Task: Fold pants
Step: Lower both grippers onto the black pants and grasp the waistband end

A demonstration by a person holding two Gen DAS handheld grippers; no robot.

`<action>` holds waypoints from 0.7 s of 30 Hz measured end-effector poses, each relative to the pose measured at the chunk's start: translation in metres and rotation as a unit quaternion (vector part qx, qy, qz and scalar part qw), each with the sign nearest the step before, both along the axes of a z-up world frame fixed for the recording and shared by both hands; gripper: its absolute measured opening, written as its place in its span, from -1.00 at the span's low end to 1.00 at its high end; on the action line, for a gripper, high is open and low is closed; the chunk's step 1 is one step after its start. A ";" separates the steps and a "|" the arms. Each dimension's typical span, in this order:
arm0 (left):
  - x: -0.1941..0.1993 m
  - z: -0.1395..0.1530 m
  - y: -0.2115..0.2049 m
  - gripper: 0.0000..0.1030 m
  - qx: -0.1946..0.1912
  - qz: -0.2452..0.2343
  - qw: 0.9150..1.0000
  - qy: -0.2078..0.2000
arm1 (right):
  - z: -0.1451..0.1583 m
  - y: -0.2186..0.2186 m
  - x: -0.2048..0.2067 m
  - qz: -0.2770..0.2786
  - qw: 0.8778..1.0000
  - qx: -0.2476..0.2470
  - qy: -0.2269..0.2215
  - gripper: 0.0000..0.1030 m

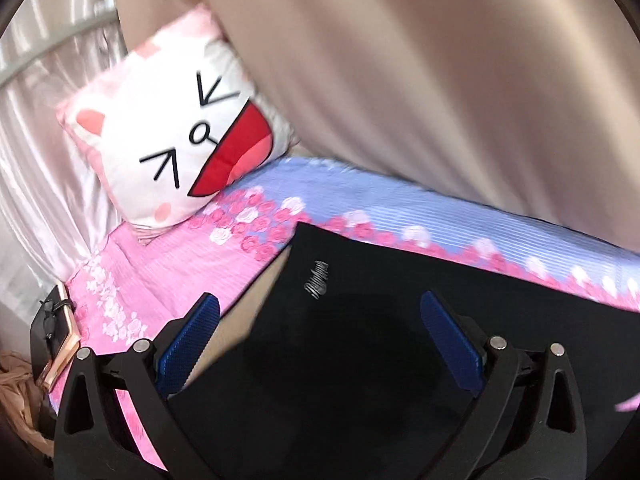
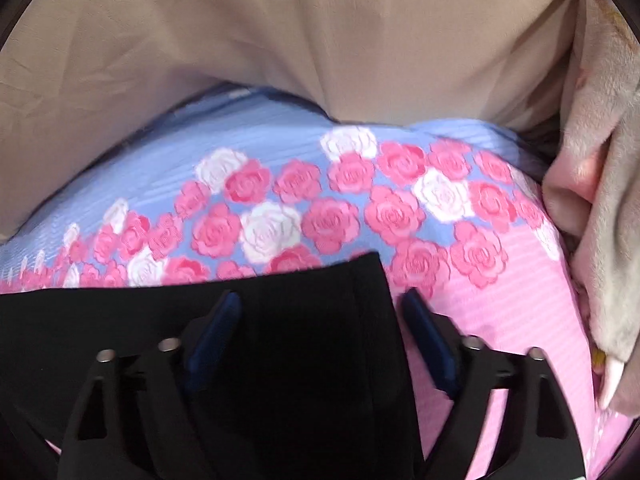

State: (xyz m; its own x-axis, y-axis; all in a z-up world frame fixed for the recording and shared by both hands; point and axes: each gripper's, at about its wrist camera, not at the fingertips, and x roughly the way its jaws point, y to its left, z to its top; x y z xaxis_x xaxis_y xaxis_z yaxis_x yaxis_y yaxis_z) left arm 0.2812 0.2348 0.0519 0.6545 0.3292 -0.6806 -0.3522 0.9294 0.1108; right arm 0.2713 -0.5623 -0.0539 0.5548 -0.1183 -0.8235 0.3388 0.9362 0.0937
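Currently I hold both the left gripper (image 1: 320, 312) and right gripper (image 2: 320, 308) released over the flat black fabric pants (image 1: 360, 360); folds look unfinished.

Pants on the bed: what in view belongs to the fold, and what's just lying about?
Belongs to the job:
- black pants, lying on the bedsheet
- left tool, open over the pants
- right tool, open over a pants end

Just lying about:
- cat-face pillow
- rose-print bedsheet
- beige curtain
- plush blanket
- black device at the bed edge
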 end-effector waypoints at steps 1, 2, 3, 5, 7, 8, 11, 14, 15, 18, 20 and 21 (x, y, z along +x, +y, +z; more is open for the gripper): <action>0.011 -0.003 0.010 0.91 0.002 0.008 1.000 0.000 | 0.002 0.000 -0.002 0.000 1.000 0.003 -0.006 0.01; 0.021 -0.007 0.018 0.91 0.009 0.016 1.000 0.003 | 0.004 0.000 -0.003 -0.003 1.000 0.004 -0.010 -0.43; 0.036 -0.012 0.032 0.91 0.012 0.033 0.999 0.012 | 0.006 -0.001 -0.006 -0.001 1.000 0.016 -0.017 -0.57; 0.053 -0.019 0.051 0.91 -0.004 0.039 0.999 0.021 | 0.014 0.001 -0.015 -0.001 0.999 0.029 -0.039 -0.69; 0.069 -0.023 0.071 0.91 -0.019 0.054 0.998 0.011 | 0.022 0.009 -0.025 0.000 0.998 0.020 -0.056 -0.71; 0.078 -0.025 0.079 0.91 -0.033 0.051 0.998 0.007 | 0.028 0.014 -0.032 0.000 0.998 0.017 -0.065 -0.72; 0.110 -0.044 0.094 0.90 -0.080 0.034 0.996 0.036 | 0.037 0.029 -0.048 0.000 0.997 0.018 -0.082 -0.71; 0.135 -0.064 0.087 0.89 -0.083 0.013 0.995 0.055 | 0.041 0.032 -0.058 -0.003 0.996 0.022 -0.084 -0.71; 0.143 -0.072 0.080 0.88 -0.073 -0.004 0.995 0.069 | 0.042 0.034 -0.058 -0.003 0.996 0.021 -0.081 -0.71; 0.155 -0.090 0.070 0.18 -0.066 -0.025 0.992 0.105 | 0.041 0.034 -0.064 -0.007 0.997 0.018 -0.073 -0.71; 0.158 -0.102 0.069 -0.34 -0.064 -0.018 0.989 0.131 | 0.042 0.035 -0.064 -0.012 0.997 0.016 -0.070 -0.71; 0.155 -0.100 0.070 -0.43 -0.060 -0.018 0.990 0.125 | 0.041 0.035 -0.063 -0.013 0.997 0.017 -0.071 -0.71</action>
